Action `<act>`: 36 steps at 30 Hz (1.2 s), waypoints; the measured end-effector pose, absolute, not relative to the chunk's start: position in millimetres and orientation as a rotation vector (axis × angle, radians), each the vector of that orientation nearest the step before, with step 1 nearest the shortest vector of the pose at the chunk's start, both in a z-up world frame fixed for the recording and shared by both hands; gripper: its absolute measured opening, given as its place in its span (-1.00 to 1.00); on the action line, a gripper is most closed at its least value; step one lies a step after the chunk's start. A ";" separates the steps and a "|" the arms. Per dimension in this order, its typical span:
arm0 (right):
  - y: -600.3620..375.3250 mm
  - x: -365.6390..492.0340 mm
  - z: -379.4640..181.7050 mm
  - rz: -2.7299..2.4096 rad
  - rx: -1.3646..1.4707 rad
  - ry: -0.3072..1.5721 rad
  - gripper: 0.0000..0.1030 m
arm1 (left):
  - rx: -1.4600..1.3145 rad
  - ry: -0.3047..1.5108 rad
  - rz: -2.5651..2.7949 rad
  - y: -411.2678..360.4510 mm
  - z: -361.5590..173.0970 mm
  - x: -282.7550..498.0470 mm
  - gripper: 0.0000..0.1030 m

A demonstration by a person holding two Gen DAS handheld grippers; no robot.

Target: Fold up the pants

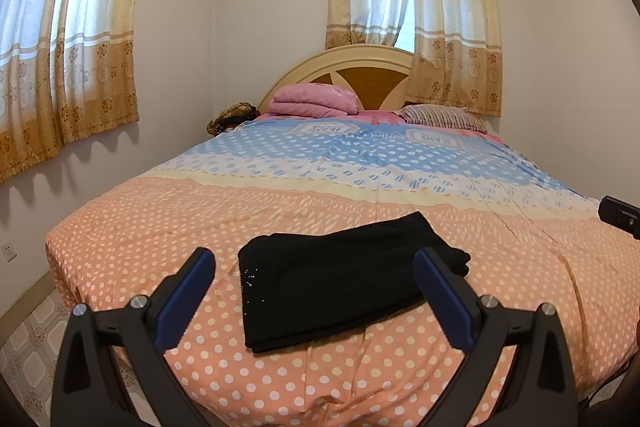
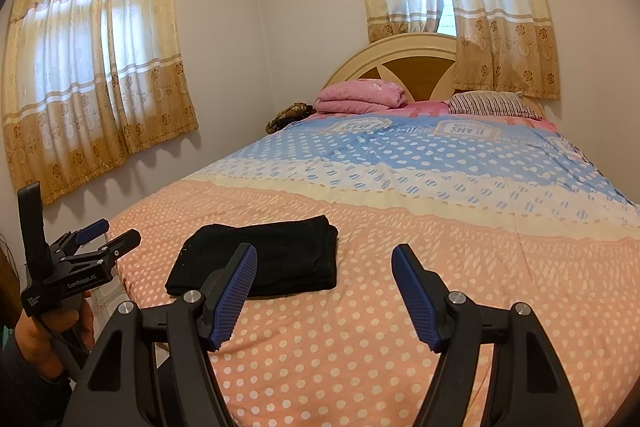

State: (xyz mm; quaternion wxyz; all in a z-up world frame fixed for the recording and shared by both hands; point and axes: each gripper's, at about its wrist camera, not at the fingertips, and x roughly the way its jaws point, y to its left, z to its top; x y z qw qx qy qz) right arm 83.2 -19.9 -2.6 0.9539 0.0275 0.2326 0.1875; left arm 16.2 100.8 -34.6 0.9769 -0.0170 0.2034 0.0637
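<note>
The black pants (image 1: 344,279) lie folded into a flat rectangle on the foot end of the bed; they also show in the right wrist view (image 2: 264,259). My left gripper (image 1: 316,267) is open and empty, held back above the bed's near edge with the pants framed between its blue-padded fingers. It also shows at the left of the right wrist view (image 2: 110,231), open, in a hand. My right gripper (image 2: 324,259) is open and empty, to the right of the pants and above the bedspread.
The bed has a polka-dot spread (image 1: 400,187), orange near and blue far. A folded pink blanket (image 1: 312,101) and a striped pillow (image 1: 444,117) lie at the headboard. Curtained windows are on the left and back walls. Tiled floor (image 1: 32,343) is at left.
</note>
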 end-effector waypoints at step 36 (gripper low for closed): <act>-11.9 81.1 -9.5 0.400 0.038 0.482 0.39 | -0.002 0.392 0.196 100.7 -29.1 15.1 1.00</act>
